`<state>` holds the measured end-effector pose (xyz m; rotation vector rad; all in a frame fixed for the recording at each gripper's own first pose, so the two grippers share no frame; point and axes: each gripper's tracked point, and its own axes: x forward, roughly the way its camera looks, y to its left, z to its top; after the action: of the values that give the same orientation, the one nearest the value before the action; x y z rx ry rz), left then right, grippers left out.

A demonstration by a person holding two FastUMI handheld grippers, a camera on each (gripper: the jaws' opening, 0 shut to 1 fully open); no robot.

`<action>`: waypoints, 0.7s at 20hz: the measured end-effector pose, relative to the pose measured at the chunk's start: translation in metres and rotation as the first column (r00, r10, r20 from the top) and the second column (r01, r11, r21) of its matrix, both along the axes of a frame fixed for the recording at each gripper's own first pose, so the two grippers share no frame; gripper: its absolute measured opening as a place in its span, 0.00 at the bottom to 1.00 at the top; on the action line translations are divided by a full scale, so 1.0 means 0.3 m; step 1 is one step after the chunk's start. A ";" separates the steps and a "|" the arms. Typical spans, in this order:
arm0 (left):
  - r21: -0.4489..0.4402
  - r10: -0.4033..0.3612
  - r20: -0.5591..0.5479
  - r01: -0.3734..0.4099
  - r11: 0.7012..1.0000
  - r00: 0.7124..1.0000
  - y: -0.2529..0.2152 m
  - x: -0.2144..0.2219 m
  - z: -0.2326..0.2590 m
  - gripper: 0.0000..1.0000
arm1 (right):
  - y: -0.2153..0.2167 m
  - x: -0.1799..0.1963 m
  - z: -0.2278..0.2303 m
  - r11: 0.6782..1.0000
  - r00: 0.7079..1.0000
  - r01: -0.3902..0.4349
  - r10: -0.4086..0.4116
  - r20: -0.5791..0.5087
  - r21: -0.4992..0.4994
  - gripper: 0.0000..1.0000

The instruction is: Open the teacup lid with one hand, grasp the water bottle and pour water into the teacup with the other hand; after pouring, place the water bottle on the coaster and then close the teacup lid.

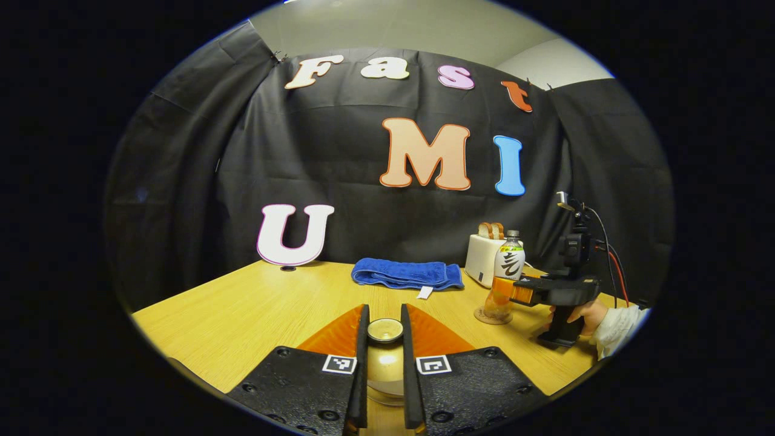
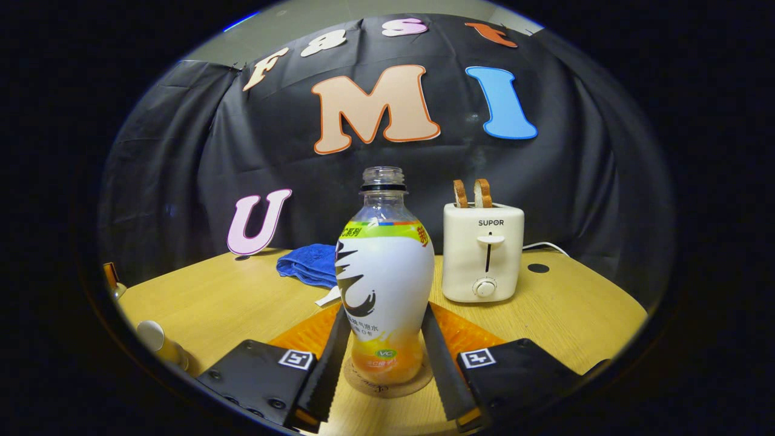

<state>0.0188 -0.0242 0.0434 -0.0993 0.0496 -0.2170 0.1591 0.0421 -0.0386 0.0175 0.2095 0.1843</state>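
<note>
In the left gripper view, a golden teacup (image 1: 385, 370) stands on the table right in front of me. Its round lid (image 1: 385, 330) sits on top between my left gripper (image 1: 385, 332) fingers, which press on it from both sides. A clear water bottle (image 2: 385, 284) with a white label, uncapped, stands upright on a round coaster (image 2: 387, 385). My right gripper (image 2: 385, 315) is shut on the bottle's lower body. From the left gripper view, the same bottle (image 1: 507, 272) rests on its coaster (image 1: 491, 316) at the right, with the right gripper (image 1: 522, 290) and a hand (image 1: 590, 315) beside it.
A cream toaster (image 2: 482, 251) with two bread slices stands behind and right of the bottle. A folded blue towel (image 1: 407, 274) lies at the back of the wooden table (image 1: 242, 315). A cable (image 2: 548, 245) trails from the toaster along the table's back edge.
</note>
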 end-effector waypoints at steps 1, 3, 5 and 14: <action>0.001 0.000 -0.001 0.000 1.000 1.000 0.000 0.003 -0.005 0.22 | 0.005 -0.004 -0.002 1.000 1.000 -0.007 0.007 -0.004 0.001 0.78; 0.004 -0.003 -0.006 0.003 1.000 1.000 -0.004 0.006 -0.011 0.21 | 0.004 -0.009 -0.005 1.000 1.000 -0.006 0.006 -0.001 -0.009 0.84; 0.006 -0.010 -0.011 0.010 1.000 1.000 -0.012 0.005 -0.017 0.21 | -0.001 -0.016 -0.007 1.000 1.000 0.000 0.000 0.006 -0.030 0.84; 0.020 -0.046 -0.051 0.047 0.999 0.998 -0.059 0.037 -0.093 0.21 | -0.063 -0.096 0.085 0.999 0.997 0.024 -0.022 0.072 -0.039 0.95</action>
<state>0.0298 -0.0419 0.0155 -0.0824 0.1048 -0.2609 0.1303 0.0232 -0.0129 -0.0258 0.1416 0.1576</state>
